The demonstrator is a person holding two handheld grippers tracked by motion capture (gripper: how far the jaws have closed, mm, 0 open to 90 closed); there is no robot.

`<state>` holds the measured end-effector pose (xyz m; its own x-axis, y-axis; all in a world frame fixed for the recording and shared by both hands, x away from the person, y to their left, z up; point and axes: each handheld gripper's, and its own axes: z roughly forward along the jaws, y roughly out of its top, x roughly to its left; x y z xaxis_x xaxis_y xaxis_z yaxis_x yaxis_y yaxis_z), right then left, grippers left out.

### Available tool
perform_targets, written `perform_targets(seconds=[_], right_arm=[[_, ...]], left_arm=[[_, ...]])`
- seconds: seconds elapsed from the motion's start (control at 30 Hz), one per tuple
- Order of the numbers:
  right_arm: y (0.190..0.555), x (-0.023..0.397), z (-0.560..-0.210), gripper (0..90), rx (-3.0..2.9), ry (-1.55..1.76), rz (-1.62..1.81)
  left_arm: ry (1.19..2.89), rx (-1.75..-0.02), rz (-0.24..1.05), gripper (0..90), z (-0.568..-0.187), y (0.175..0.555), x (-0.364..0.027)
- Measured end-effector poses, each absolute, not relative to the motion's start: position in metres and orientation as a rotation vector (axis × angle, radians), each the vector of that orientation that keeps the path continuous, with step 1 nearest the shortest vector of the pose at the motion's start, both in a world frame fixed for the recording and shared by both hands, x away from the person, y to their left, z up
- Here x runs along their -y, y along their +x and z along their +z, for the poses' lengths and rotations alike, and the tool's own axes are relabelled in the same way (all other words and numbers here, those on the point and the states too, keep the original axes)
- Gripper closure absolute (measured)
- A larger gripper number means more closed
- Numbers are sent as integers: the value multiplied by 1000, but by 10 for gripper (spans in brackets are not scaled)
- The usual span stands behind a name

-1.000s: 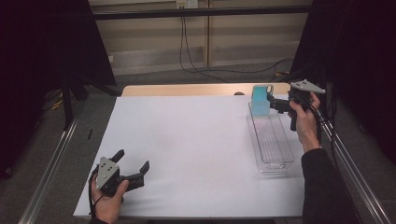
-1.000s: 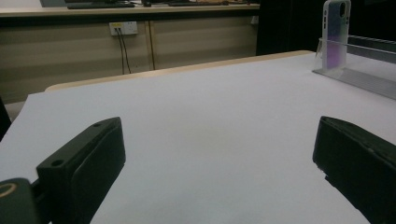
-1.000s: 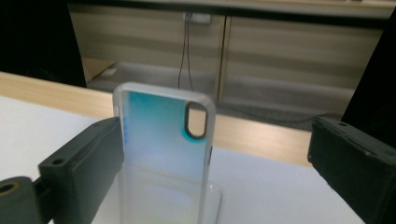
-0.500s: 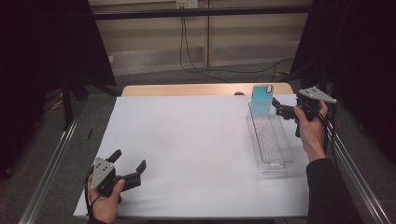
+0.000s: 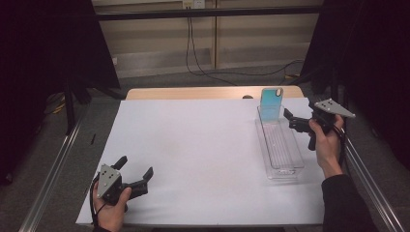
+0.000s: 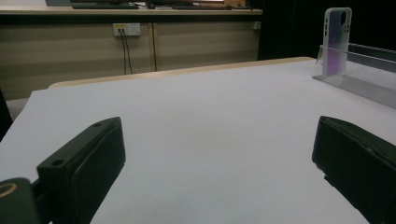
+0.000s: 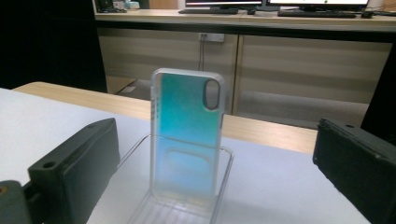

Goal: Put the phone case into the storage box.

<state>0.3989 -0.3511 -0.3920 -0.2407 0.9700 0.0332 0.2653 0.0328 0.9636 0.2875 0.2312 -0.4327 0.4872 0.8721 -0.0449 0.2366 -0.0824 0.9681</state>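
Two grippers are resting with jaws spread, holding nothing: the left gripper [image 5: 136, 177] at lower left, the right gripper [image 5: 296, 122] at right. The phone case [image 5: 271, 104] is standing upright at the far end of the clear tray [image 5: 285, 164], upper right, just beside the right gripper.

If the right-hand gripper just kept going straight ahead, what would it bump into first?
Most likely the phone case, standing upright at the far end of the clear tray. It sits between the open jaws of the right gripper, a short way ahead, though depth is hard to judge.
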Motion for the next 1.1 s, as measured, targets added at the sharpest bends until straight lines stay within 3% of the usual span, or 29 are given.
perform_targets(seconds=[1.1], right_arm=[[347,347,-390,0,-1572,1258,1300]], left_arm=[[1597,-969,711,26,-431,286,-231]])
